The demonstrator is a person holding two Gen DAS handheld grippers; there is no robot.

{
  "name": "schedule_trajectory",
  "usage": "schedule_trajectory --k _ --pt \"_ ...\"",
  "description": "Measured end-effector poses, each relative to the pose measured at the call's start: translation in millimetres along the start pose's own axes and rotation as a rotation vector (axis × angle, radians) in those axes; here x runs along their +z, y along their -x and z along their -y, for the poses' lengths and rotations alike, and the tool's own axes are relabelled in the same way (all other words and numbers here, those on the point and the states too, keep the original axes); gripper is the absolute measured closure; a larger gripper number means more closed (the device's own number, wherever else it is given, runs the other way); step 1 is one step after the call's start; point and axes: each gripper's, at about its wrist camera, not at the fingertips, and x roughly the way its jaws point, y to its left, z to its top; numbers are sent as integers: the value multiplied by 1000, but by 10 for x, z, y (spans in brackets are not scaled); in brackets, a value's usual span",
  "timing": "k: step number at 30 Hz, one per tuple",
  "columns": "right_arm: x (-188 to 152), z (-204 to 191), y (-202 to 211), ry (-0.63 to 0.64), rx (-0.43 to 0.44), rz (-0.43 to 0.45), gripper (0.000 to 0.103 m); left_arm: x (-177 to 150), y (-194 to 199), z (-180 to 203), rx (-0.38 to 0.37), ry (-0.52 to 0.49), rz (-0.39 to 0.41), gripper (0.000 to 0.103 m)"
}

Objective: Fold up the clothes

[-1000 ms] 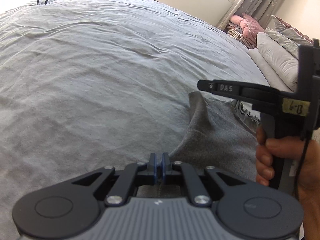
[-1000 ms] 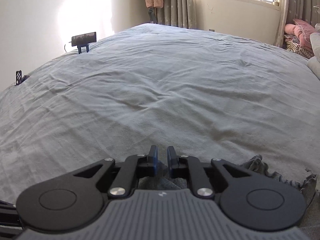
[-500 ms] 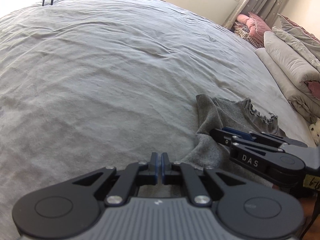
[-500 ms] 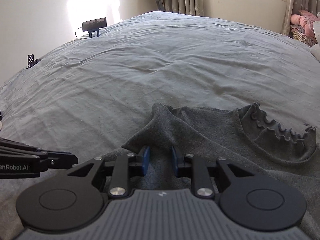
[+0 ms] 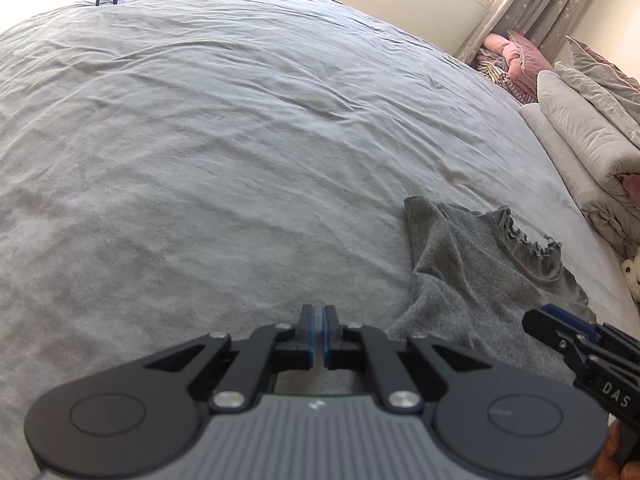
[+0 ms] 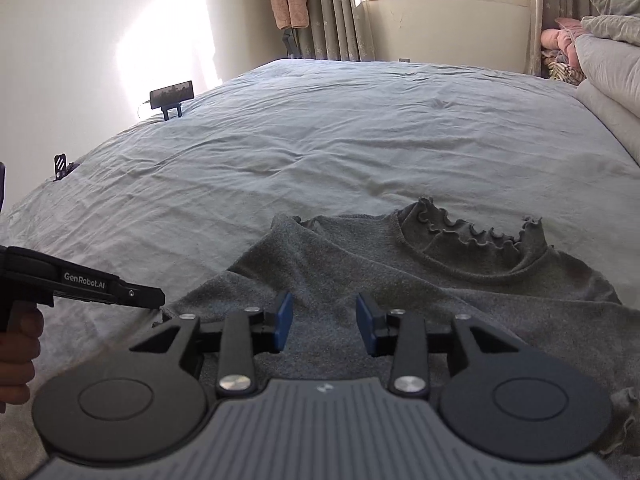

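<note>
A grey knit top [image 6: 400,280] with a frilled collar [image 6: 476,236] lies spread on the grey bed sheet [image 6: 320,140]. In the left wrist view the grey top [image 5: 472,272] sits to the lower right. My right gripper [image 6: 324,312] hovers over its lower part. Its jaws are opening, the blue pads stand apart, and no fabric is pinched between them. My left gripper [image 5: 318,324] is shut. Its tip [image 6: 158,298] meets the top's left corner, which runs in behind its fingers. The right gripper [image 5: 540,318] shows at the lower right of the left wrist view.
Folded duvets and pillows [image 5: 580,140] are stacked along the bed's right side, with pink bedding [image 5: 516,52] behind them. A phone on a stand [image 6: 172,94] sits at the far left edge. A person's hand [image 6: 16,360] grips the left gripper's handle.
The right gripper has brought the raised top down onto the bed, drawn back toward the right, and spread its jaws off the fabric. The left gripper has stayed put and shut.
</note>
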Motion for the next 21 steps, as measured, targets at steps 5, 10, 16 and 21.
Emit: schedule_trajectory --k 5,10,16,21 --pt "-277 403 110 -77 -61 -74 62 -1 4 6 5 -5 2 99" --pt "-356 480 695 -89 -121 -54 53 20 88 16 -15 -2 12 99" --pt "-796 809 1070 -176 -215 -139 51 8 257 198 -70 -55 94 99" --pt "-808 892 1123 -240 -193 -99 51 -124 196 466 -144 -137 133 94"
